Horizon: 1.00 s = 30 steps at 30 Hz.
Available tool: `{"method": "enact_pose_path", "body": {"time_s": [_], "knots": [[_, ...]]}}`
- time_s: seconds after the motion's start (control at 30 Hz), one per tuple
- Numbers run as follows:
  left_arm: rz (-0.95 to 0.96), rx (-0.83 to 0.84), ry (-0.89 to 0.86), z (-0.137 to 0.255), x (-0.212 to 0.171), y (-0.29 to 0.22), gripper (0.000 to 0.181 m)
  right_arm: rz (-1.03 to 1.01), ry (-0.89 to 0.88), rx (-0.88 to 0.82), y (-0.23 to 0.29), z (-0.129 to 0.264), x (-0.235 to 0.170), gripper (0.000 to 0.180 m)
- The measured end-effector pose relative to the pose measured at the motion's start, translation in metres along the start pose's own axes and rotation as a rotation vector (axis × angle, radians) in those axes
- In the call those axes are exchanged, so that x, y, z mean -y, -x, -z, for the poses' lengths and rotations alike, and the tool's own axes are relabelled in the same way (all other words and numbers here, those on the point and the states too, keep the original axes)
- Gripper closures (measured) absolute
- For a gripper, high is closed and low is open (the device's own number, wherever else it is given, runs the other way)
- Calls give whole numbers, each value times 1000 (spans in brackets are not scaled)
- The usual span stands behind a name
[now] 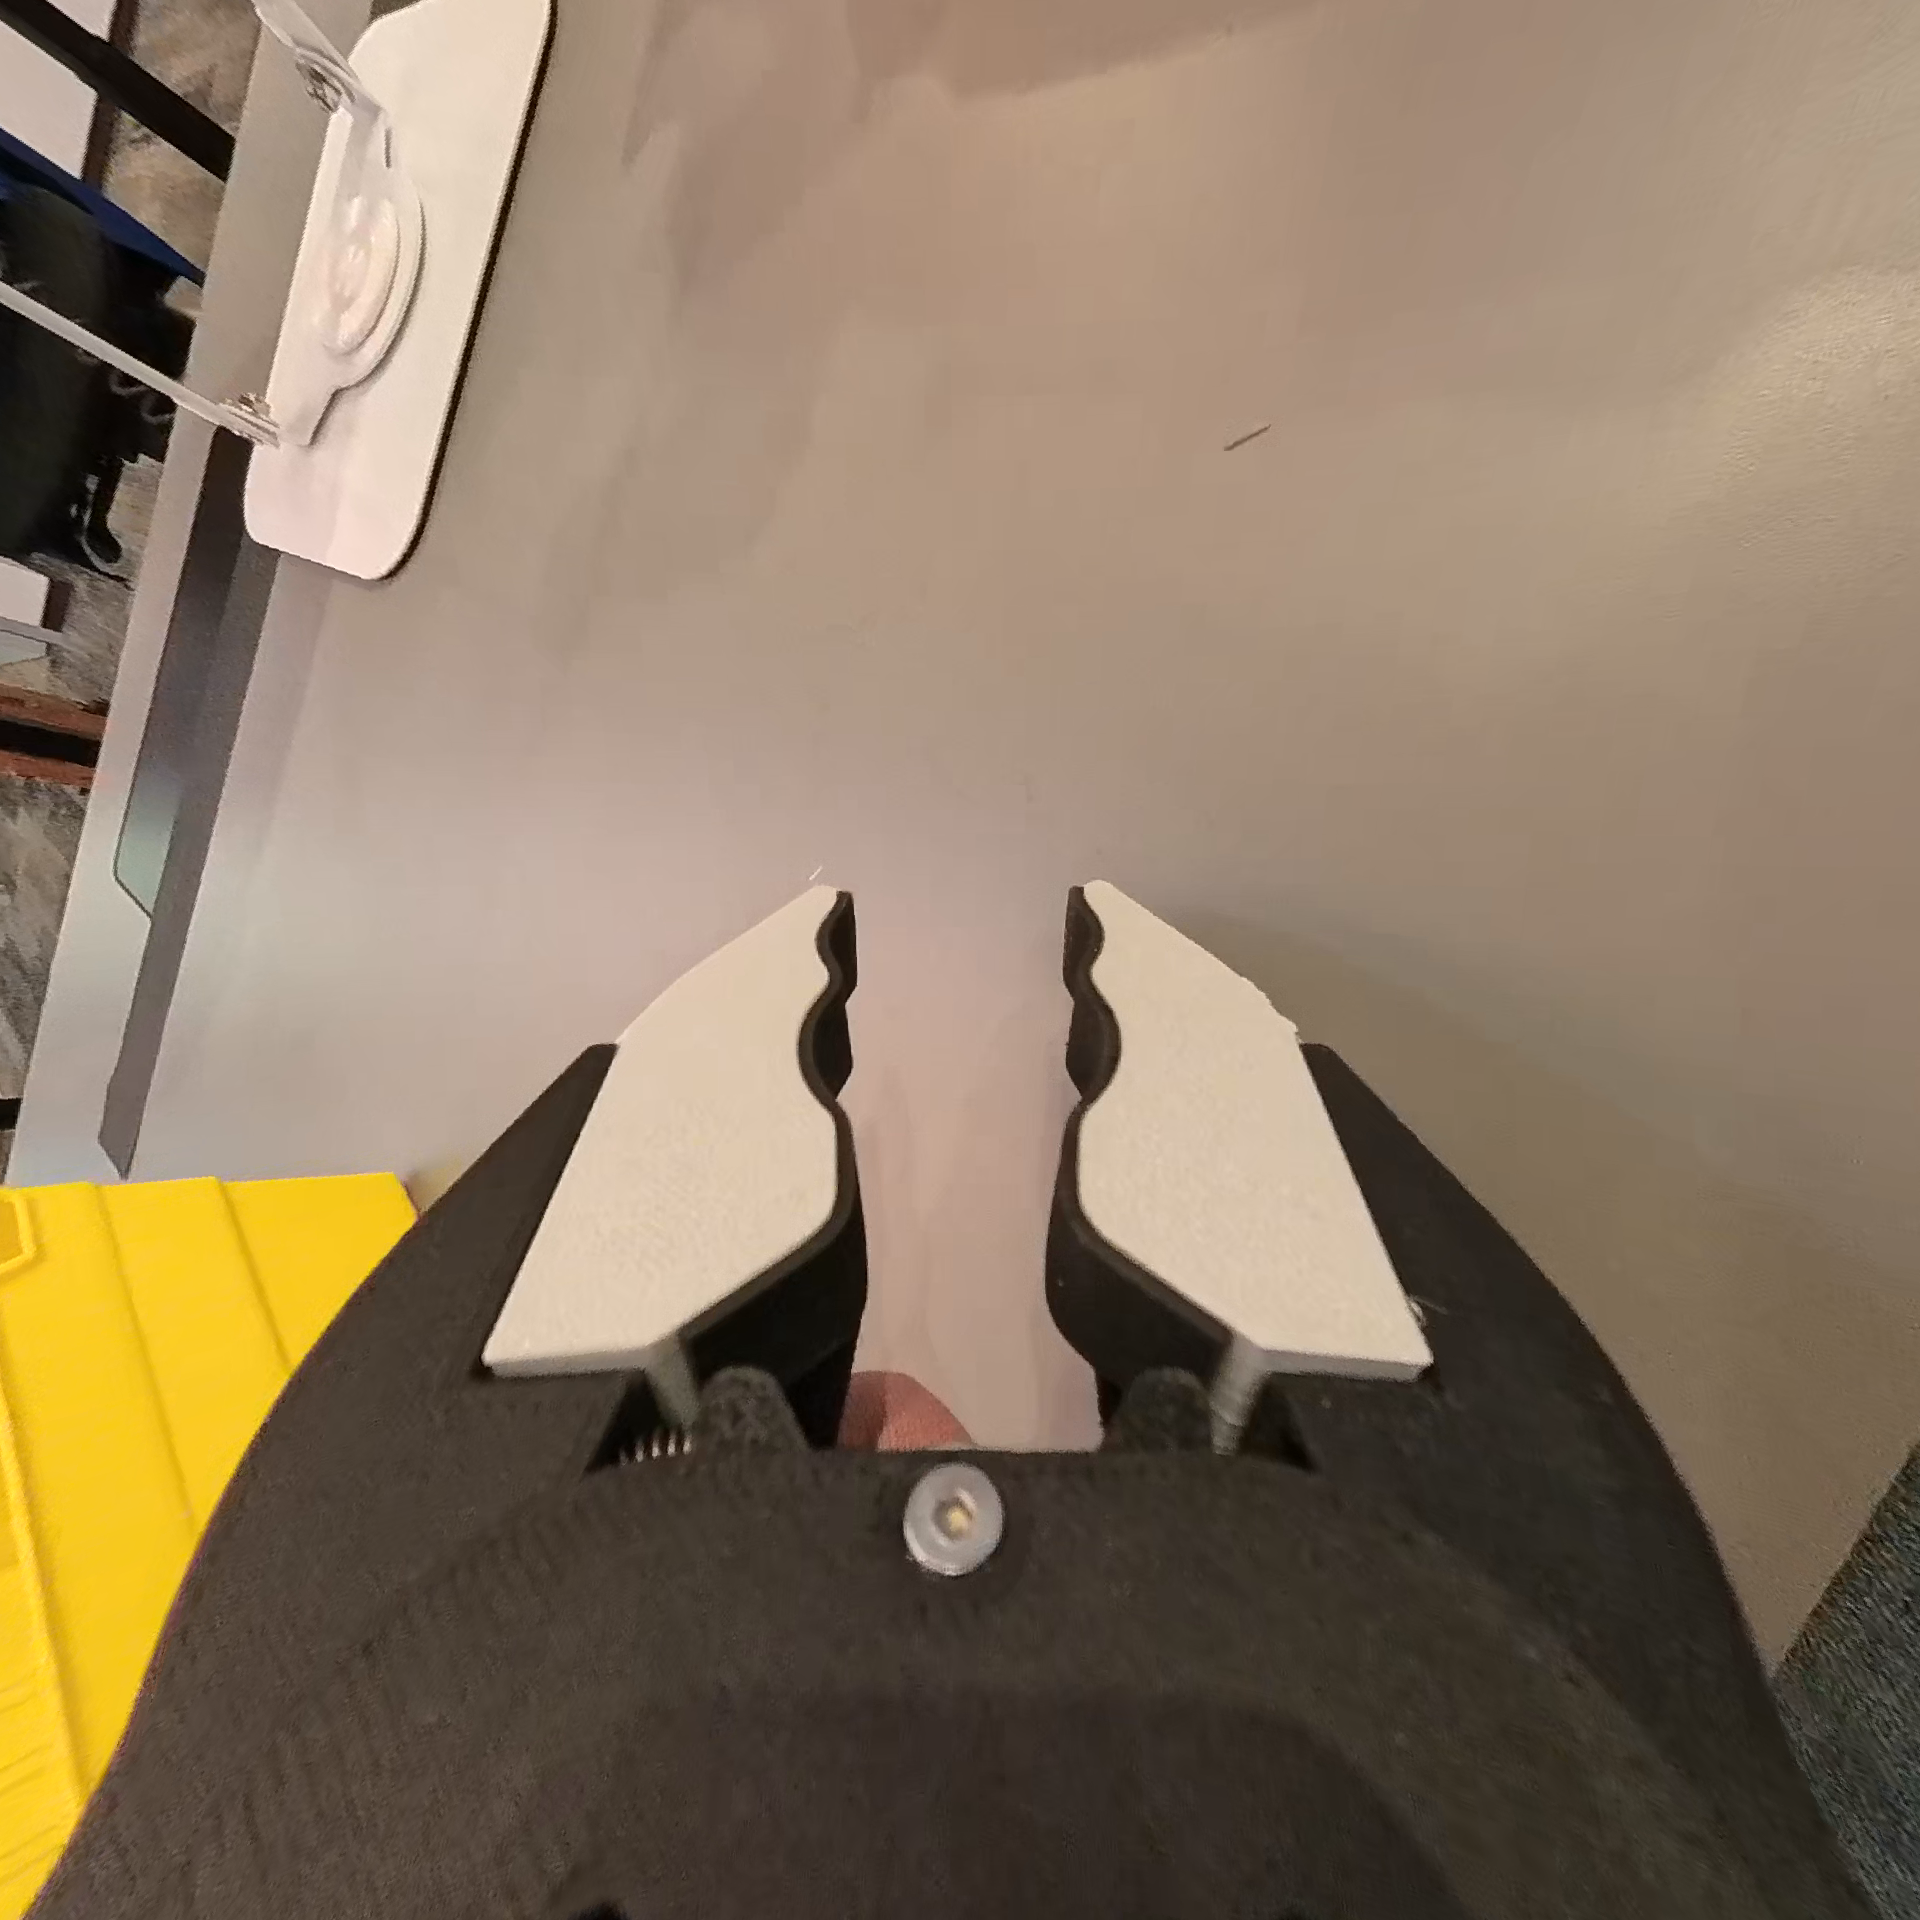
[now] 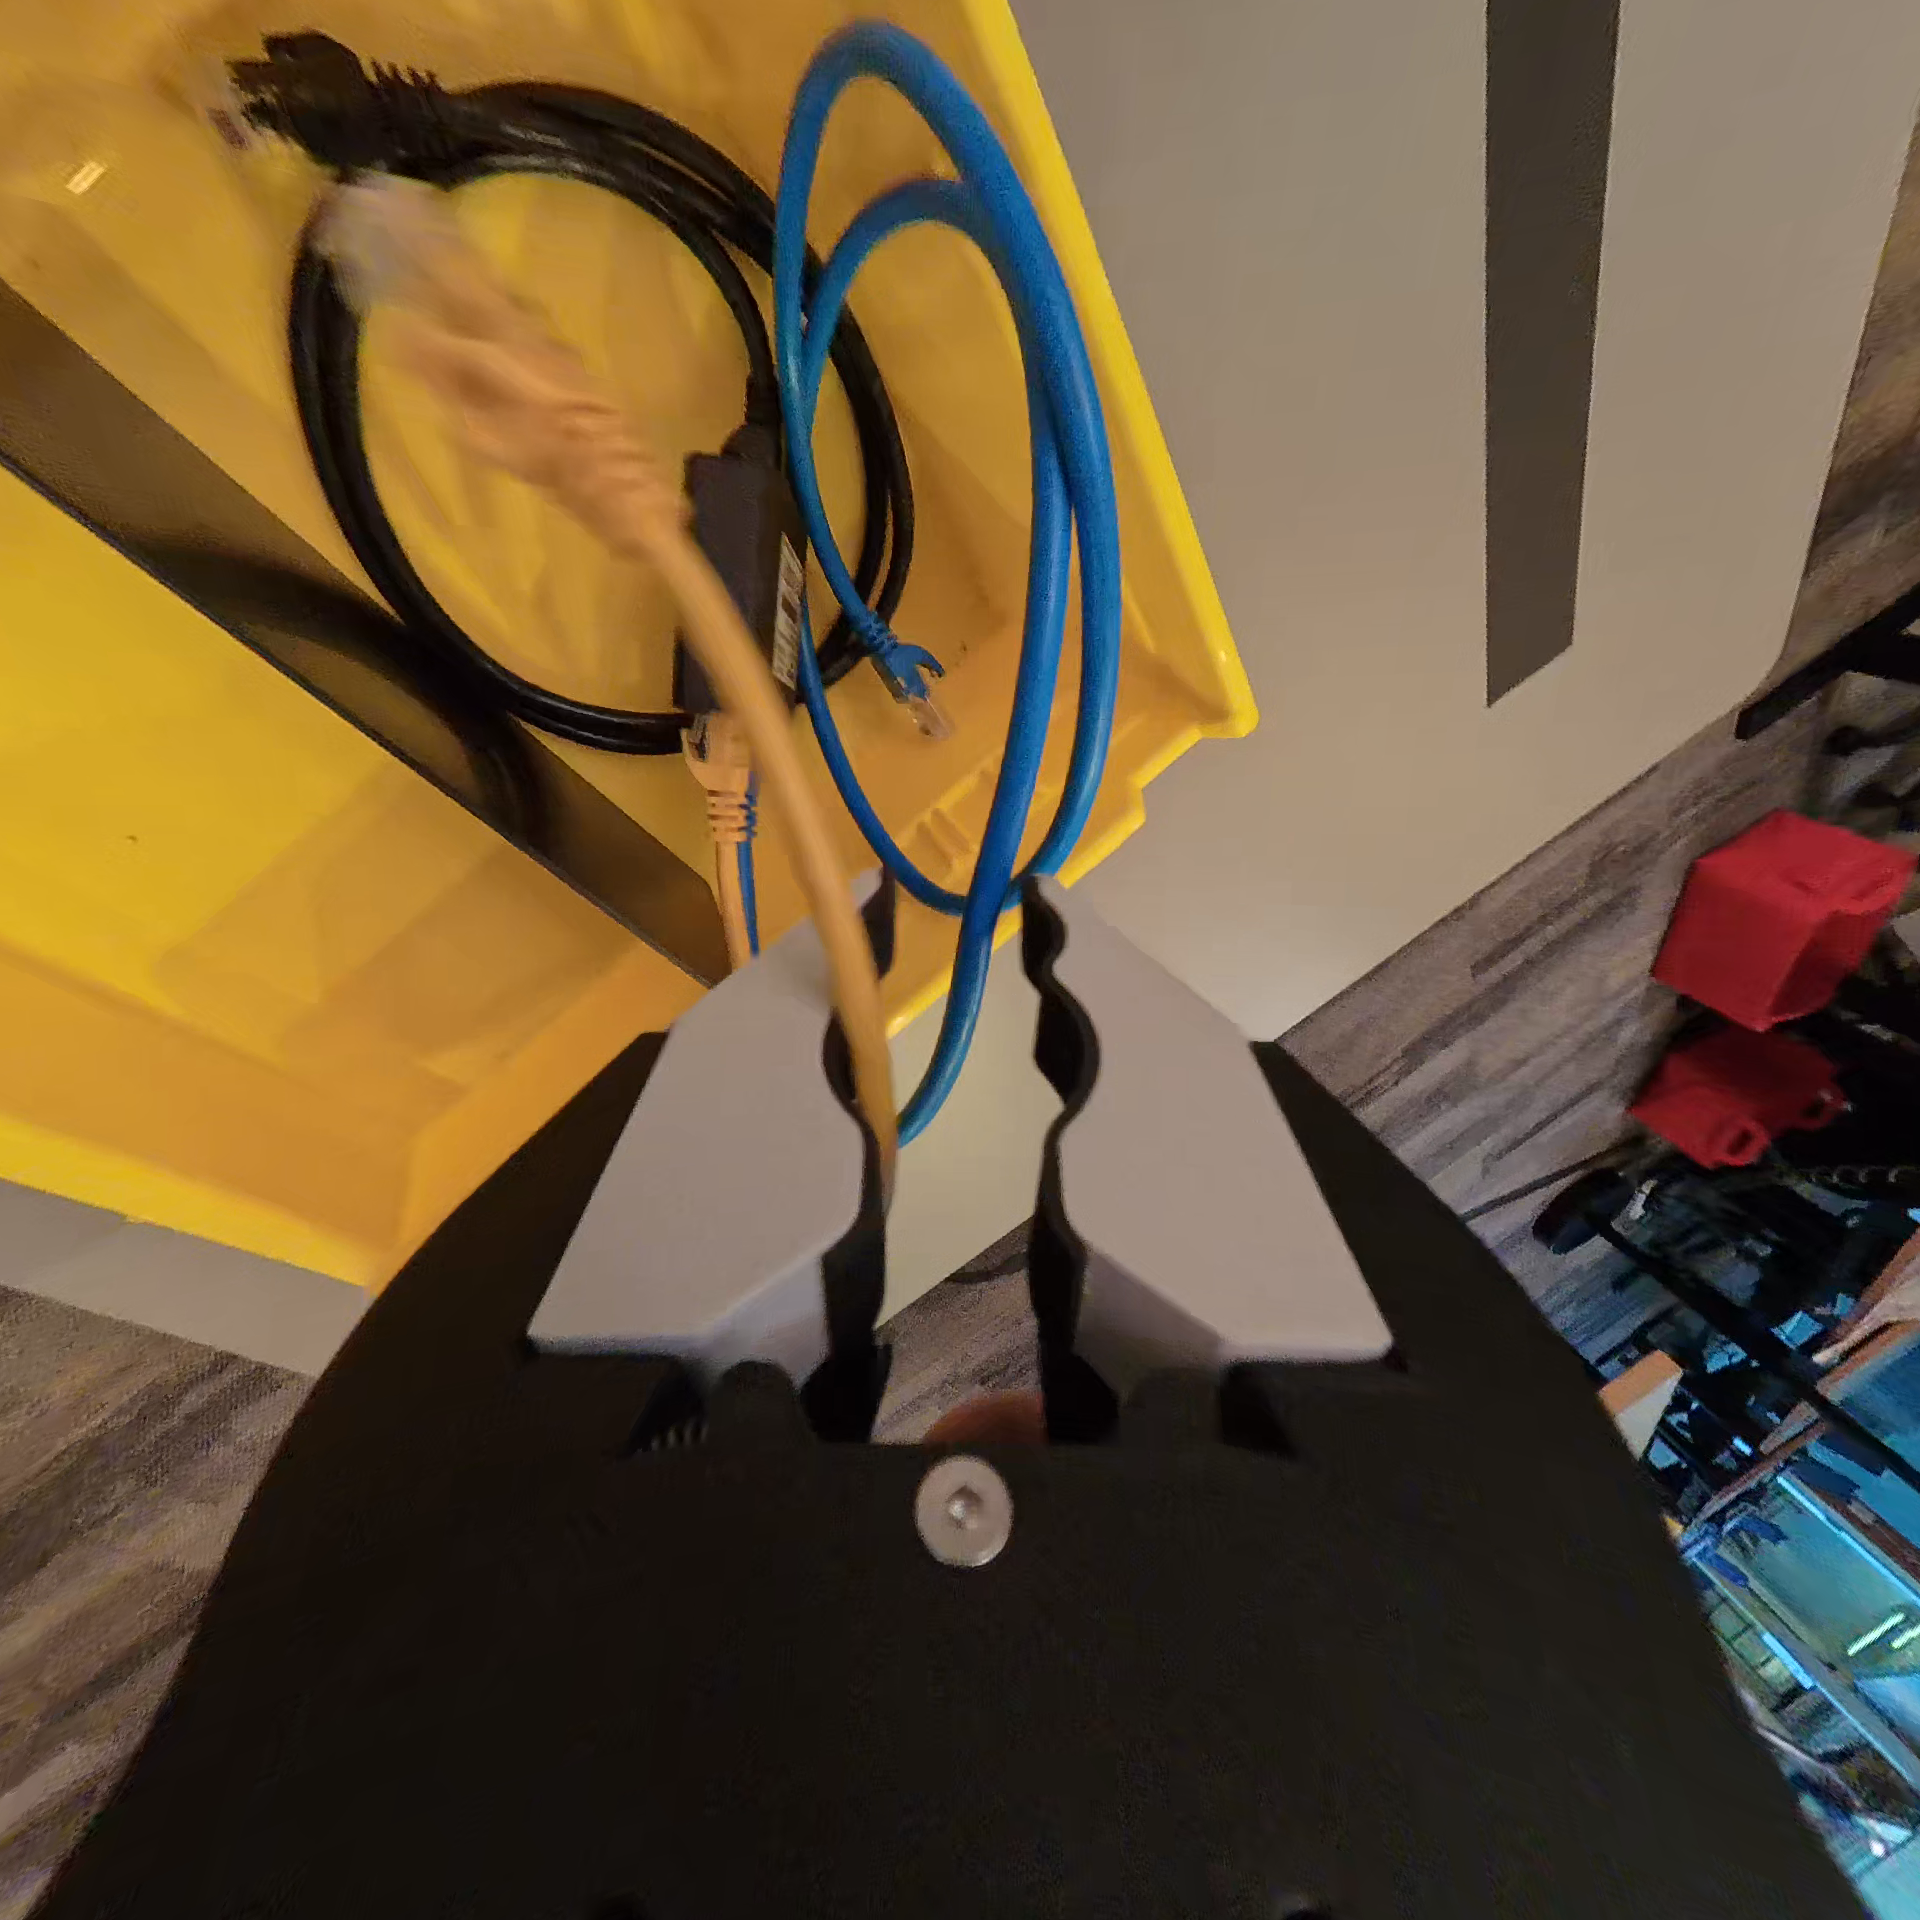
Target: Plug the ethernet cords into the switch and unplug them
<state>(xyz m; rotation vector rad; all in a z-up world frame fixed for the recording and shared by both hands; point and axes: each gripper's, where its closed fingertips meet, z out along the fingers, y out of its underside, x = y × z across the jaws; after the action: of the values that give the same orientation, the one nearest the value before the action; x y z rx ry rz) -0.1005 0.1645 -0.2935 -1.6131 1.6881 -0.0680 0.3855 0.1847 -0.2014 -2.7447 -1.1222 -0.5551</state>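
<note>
The right hand-held gripper (image 2: 956, 914) is open around the orange cord (image 2: 800, 831), which runs up toward 11 o'clock. The left hand-held gripper (image 1: 961, 914) is open and empty.

Inside the yellow bin (image 2: 1132, 582), black (image 2: 332, 436), blue (image 2: 1081, 468) and orange (image 2: 790, 821) cords tangle together; the white table (image 1: 1143, 520) beside it lies bare.

Your left cam looks down close on the bare table (image 1: 1143, 520); right cam looks down into the yellow bin (image 2: 260, 935). Shared: bin at 8 o'clock.
</note>
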Motion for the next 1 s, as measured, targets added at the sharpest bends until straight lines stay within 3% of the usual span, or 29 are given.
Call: {"method": "enact_pose_path", "body": {"time_s": [0.07,0.27,0.33,0.47,0.6,0.77,0.93,1.0], "knots": [[4,13,-2,4,0,3,142,-38,-51,-22,-2,0,-3,137],[77,135,-90,34,12,40,134,-280,-391,-66,-3,54,-10,111],[94,235,-146,57,20,63,120,-372,-501,-104,-4,78,-21,107],[177,393,-182,104,12,110,108,-526,-720,-107,10,111,-41,107],[246,561,-64,150,-49,156,105,-594,-650,-106,38,83,-79,103],[370,691,200,198,-172,205,98,-644,-547,-28,79,22,-107,106],[636,662,350,219,-292,235,93,-657,-423,19,103,-26,-122,106],[731,600,394,214,-328,236,96,-645,-422,92,115,-36,-114,122]]}}
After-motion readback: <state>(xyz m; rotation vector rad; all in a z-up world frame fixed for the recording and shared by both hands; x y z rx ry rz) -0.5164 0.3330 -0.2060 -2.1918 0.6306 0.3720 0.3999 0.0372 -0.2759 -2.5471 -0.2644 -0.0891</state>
